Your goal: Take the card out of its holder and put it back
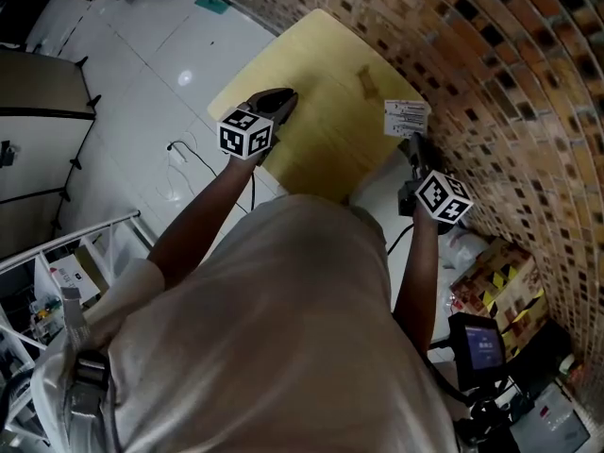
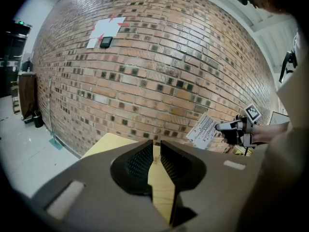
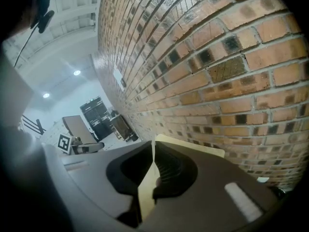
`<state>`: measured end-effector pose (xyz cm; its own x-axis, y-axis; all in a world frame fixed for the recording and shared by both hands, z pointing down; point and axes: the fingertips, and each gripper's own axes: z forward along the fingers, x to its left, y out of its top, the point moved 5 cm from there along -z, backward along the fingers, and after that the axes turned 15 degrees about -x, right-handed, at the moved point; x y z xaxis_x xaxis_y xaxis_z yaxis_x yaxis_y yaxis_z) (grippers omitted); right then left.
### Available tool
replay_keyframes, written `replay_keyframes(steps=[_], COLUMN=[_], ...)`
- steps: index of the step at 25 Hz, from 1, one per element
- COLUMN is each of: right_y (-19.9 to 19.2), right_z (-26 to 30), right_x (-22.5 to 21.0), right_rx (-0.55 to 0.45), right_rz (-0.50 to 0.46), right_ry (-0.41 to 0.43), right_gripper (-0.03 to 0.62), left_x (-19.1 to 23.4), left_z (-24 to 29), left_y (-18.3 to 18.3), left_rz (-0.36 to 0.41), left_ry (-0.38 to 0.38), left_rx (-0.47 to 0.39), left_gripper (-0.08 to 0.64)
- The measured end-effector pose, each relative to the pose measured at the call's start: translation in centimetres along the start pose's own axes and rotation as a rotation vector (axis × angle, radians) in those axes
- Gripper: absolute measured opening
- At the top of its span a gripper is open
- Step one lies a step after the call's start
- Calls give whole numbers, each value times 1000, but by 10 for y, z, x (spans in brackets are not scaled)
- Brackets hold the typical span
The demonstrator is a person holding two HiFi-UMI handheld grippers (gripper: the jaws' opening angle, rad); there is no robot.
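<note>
A white printed card [image 1: 406, 118] is pinched at its lower edge by my right gripper [image 1: 412, 142], which holds it in the air close to the brick wall, past the table's right edge. From the left gripper view the card [image 2: 203, 129] stands out beyond the right gripper [image 2: 226, 127]. In the right gripper view its pale edge [image 3: 153, 153] runs between the closed jaws. My left gripper [image 1: 278, 104] hovers over the yellow table [image 1: 321, 149] with its jaws nearly together and nothing between them. A small brownish thing [image 1: 368, 83] on the table could be the holder; it is too small to tell.
A brick wall [image 1: 491, 74] runs along the table's far and right sides. A box with yellow and black tape [image 1: 500, 281] and a screen [image 1: 479, 343] sit on the floor at the right. A cable [image 1: 189, 159] lies on the white floor at the left.
</note>
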<state>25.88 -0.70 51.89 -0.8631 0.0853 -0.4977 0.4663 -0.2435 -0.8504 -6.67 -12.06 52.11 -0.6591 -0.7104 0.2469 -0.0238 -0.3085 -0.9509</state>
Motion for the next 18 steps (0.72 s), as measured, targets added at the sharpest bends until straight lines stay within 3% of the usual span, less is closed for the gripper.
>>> replay_keyframes(steps=[18], right_y=[-7], right_z=[18], right_x=[-15], right_rx=[26], right_rz=[12], right_ry=[-11], right_gripper=[15], left_x=[12], left_z=[15], left_y=[-5], left_rz=[-18], left_ry=[25], left_rx=[34], left_gripper=[69])
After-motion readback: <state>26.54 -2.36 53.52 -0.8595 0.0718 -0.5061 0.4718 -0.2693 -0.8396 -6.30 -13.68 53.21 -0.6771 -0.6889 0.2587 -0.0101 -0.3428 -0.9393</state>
